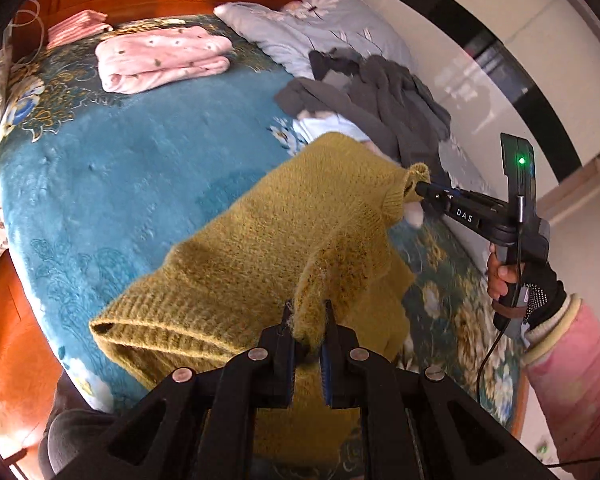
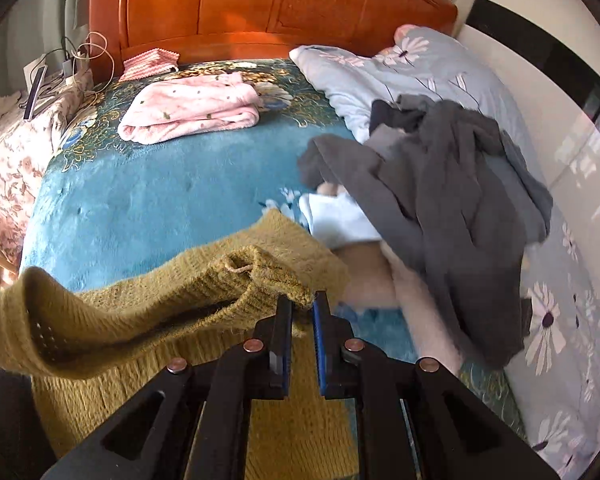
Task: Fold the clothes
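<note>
A mustard-yellow knit sweater [image 1: 268,240] hangs in the air above the teal bed blanket [image 1: 120,168], stretched between both grippers. My left gripper [image 1: 308,308] is shut on a bunched fold of the sweater at the bottom of the left wrist view. My right gripper [image 1: 418,188] shows there too, shut on a ribbed edge of the sweater. In the right wrist view my right gripper [image 2: 302,300] pinches that ribbed edge of the sweater [image 2: 160,300], which droops to the left over the blanket [image 2: 160,196].
A folded pink garment [image 2: 192,112] lies near the wooden headboard [image 2: 260,4]. A heap of grey clothes [image 2: 452,184] with white pieces [image 2: 340,216] lies to the right against a pale floral quilt [image 2: 420,68]. A striped cloth [image 2: 150,62] and cables [image 2: 88,52] sit at the back left.
</note>
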Available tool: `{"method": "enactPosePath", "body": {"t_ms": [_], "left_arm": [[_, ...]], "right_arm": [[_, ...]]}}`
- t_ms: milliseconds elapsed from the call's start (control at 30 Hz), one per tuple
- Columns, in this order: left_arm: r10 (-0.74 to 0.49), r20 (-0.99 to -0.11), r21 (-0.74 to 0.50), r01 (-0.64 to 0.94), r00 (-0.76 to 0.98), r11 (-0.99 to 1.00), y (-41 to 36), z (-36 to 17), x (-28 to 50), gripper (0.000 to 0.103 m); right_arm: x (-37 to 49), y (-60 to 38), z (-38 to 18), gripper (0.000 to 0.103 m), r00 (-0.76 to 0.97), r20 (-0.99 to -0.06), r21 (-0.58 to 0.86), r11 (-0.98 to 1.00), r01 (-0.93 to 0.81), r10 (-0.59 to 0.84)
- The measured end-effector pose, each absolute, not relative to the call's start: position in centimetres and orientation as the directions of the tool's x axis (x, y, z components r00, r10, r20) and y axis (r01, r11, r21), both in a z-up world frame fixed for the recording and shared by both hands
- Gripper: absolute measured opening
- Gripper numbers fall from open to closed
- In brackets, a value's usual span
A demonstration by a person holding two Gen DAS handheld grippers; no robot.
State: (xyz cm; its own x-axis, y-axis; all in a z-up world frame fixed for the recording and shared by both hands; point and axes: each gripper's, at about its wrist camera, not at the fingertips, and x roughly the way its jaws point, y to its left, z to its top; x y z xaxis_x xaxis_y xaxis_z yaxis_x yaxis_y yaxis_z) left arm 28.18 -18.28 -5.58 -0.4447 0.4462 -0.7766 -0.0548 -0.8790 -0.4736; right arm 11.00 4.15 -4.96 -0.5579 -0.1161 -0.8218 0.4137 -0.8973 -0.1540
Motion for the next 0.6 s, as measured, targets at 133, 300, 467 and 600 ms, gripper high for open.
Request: {"method": "enactPosePath", "body": {"t_ms": [133,300,467,600], "left_arm": [[0.430,-0.816,-0.419,-0.115,-0.388,-0.900,-15.9,-5.5,30.0,0.010],[0.403,-0.860,-0.384,-0.121,-0.314,-0.915,-14.9,-7.0,30.5,0.010],[0.418,-0.889,-0.411,-0.079,-0.186,-0.908,-13.3,-10.6,30.0,0.013],[0.431,-0.888,-0.419,-0.108,-0.160,-0.902,-12.5,-10.4,30.3,0.020]], "right_arm": [[14.8,7.7,-7.1,0.010,-0.519,-0.846,-0.090,-0.925,0.370,-0.125],[18.6,10.1,-9.6,0.010,-0.462,-0.874,-0.020,-0.939,0.343,-0.149],[20.4,11.2,-12.7,0.012,-0.398,-0.905,0.025,-0.952,0.306,-0.152],[21.8,12.7,-12.7,0.025,-0.387,-0.898,0.096,-0.951,0.293,-0.210]]}}
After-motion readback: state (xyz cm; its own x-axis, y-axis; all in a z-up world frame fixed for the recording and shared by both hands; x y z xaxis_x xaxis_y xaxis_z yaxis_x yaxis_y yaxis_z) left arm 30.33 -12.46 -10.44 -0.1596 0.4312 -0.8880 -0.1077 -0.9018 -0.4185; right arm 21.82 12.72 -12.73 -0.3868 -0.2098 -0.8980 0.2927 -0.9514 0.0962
